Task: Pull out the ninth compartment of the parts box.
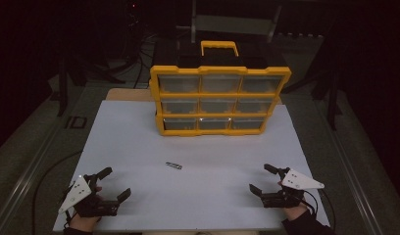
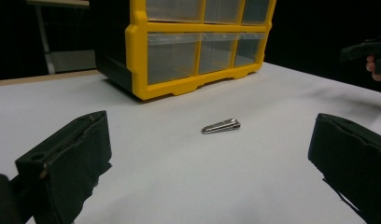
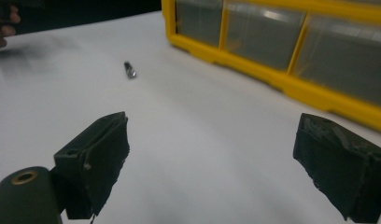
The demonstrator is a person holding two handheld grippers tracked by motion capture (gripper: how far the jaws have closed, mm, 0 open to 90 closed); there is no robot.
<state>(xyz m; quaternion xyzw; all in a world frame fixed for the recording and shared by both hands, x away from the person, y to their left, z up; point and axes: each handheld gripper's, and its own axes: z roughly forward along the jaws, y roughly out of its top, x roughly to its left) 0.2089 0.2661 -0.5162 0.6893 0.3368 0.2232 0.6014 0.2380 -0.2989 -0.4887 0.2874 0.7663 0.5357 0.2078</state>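
A small metal nail clipper (image 1: 174, 165) lies flat on the white desk (image 1: 139, 142), in front of the yellow drawer organizer (image 1: 220, 100), its long axis running roughly left to right. Both claws rest near the desk's front edge, jaws spread wide and empty. The left claw (image 1: 113, 183) looks somewhat nearer than the right claw (image 1: 262, 178); the clipper lies forward and inward of it.

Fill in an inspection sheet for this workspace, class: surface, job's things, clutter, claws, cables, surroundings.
Surface: white tabletop, bare around the items.
Job's things: small metal nail clipper lying flat, apart from both claws; yellow drawer organizer upright behind it, nine clear drawers shut.
Clutter: nothing seen.
Claws: left claw and right claw open, empty, at the near edge.
Cables: one trails from the right claw.
Surroundings: dark; stands and floor dimly visible.
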